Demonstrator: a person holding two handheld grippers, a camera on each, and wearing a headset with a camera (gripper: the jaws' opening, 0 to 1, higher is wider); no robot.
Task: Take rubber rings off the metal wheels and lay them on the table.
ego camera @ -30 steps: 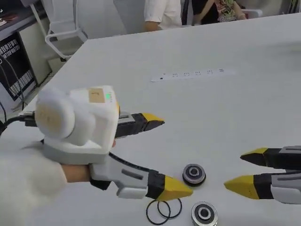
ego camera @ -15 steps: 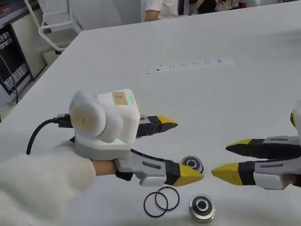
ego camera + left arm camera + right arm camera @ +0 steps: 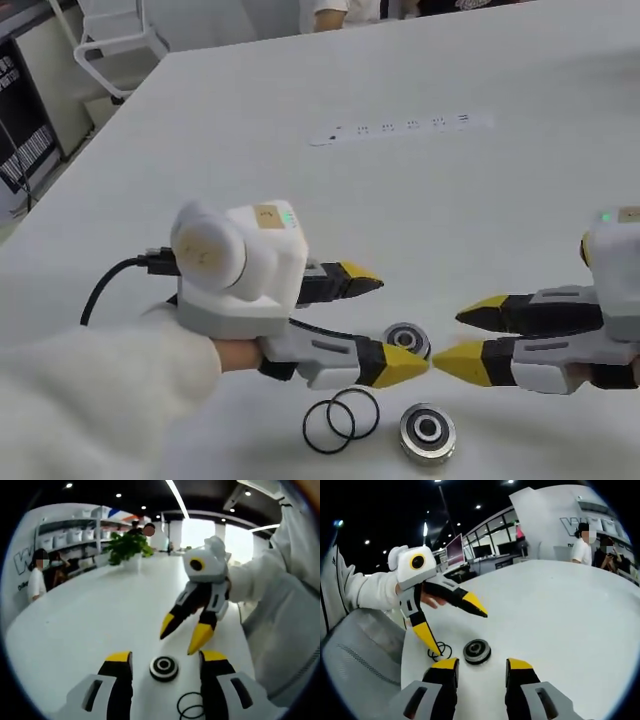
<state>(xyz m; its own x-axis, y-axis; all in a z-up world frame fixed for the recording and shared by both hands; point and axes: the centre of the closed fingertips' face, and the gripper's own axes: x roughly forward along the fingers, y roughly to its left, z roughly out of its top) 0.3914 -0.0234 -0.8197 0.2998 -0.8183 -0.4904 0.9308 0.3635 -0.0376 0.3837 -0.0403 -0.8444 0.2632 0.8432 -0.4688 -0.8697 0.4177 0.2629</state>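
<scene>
A metal wheel with a dark rim (image 3: 408, 338) lies flat on the white table between my two grippers. My left gripper (image 3: 385, 322) is open, with its yellow tips on either side of the wheel (image 3: 164, 668). My right gripper (image 3: 458, 338) faces it from the right, open, with its tips just short of the same wheel (image 3: 477, 651). A second, greyer wheel (image 3: 428, 432) lies nearer me. Two loose black rubber rings (image 3: 340, 418) overlap on the table beside it, and these rings (image 3: 192, 707) lie by my left jaw.
A white power strip (image 3: 400, 130) lies farther back on the table (image 3: 250, 120). A black cable (image 3: 110, 285) trails from the left gripper. A white chair (image 3: 115, 40) stands off the far left corner, and people stand at the far edge.
Both grippers have come closer together around the far wheel; the right one moved left toward it. The wheels and rings have stayed put.
</scene>
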